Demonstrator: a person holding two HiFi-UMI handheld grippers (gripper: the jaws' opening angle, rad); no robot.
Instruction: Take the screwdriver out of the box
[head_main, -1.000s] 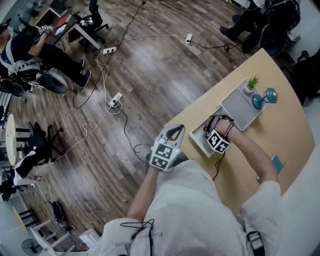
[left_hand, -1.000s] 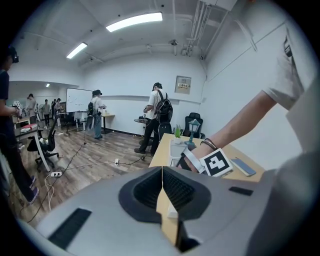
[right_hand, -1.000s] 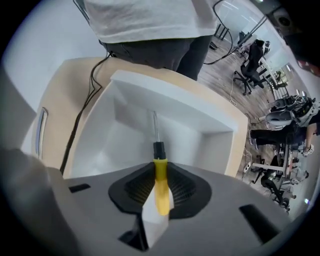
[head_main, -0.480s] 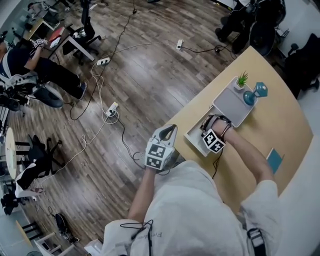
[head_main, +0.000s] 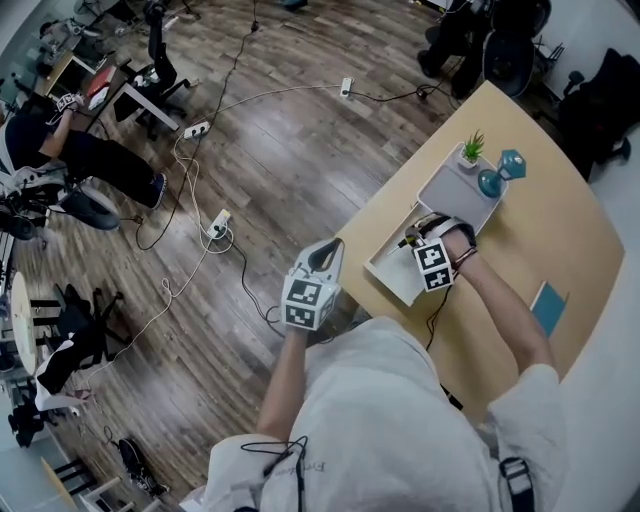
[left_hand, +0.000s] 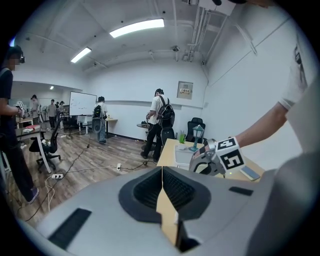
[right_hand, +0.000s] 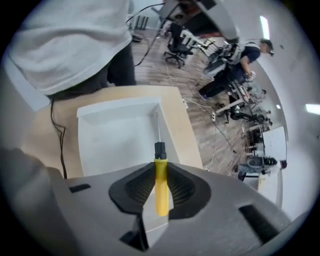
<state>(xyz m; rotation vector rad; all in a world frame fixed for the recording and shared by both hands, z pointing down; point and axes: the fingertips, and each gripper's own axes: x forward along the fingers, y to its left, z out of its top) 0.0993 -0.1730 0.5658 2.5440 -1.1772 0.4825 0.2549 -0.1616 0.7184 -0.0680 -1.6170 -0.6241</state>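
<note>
My right gripper (right_hand: 160, 187) is shut on the yellow handle of the screwdriver (right_hand: 159, 167). Its black collar and thin shaft stick out ahead, tip down over the open white box (right_hand: 115, 145). In the head view the right gripper (head_main: 418, 240) hangs above the white box (head_main: 392, 278) near the table's left edge. My left gripper (head_main: 325, 252) stays off the table over the wooden floor, jaws shut with nothing between them. In the left gripper view the left gripper (left_hand: 162, 172) points toward the right gripper (left_hand: 206, 162).
A grey tray (head_main: 450, 205) lies beyond the box, with a small potted plant (head_main: 470, 152) and a teal lamp (head_main: 500, 178) at its far end. A blue card (head_main: 548, 305) sits at the table's right. A black cable (head_main: 435, 322) trails over the near edge. Power strips and cords lie on the floor.
My right gripper has lifted out of the box and rolled, carrying the screwdriver up with it. The left gripper has barely moved.
</note>
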